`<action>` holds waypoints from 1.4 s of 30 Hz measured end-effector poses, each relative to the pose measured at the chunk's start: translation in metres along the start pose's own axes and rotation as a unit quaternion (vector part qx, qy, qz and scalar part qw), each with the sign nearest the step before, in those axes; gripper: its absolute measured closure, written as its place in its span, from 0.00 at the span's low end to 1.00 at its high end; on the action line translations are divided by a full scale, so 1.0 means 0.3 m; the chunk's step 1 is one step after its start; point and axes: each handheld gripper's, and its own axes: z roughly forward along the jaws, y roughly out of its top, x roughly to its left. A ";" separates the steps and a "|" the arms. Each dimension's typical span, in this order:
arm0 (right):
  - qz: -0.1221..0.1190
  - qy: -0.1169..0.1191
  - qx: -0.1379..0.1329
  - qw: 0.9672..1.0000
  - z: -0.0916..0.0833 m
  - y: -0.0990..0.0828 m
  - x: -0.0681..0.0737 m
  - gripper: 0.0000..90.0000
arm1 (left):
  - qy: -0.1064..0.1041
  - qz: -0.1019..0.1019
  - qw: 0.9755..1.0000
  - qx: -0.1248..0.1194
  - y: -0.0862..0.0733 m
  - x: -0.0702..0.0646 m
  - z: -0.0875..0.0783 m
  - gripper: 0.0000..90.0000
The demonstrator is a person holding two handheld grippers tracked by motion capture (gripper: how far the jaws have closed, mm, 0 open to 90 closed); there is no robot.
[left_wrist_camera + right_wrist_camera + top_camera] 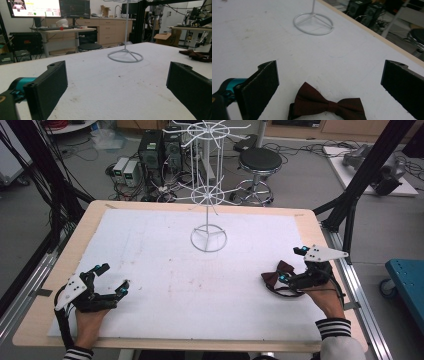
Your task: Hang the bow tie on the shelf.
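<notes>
Table [55,270]: light wood top under white mat [165,270], faint reddish smudges mid-mat.
White wire rack [208,195]: upright on ring base, far centre of mat.
Dark red bow tie [328,105]: flat on mat near right edge, black strap at its left end.
Left gripper [113,279]: near-left of mat, jaws spread wide, nothing between.
Right gripper [292,265]: jaws wide apart either side of bow tie, not touching it.
Black stool [259,160]: on floor beyond table.
</notes>
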 end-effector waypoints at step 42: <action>-0.162 0.108 0.281 0.940 0.233 0.028 -0.116 0.02 | 0.000 0.003 1.000 0.001 0.000 0.000 0.000 0.04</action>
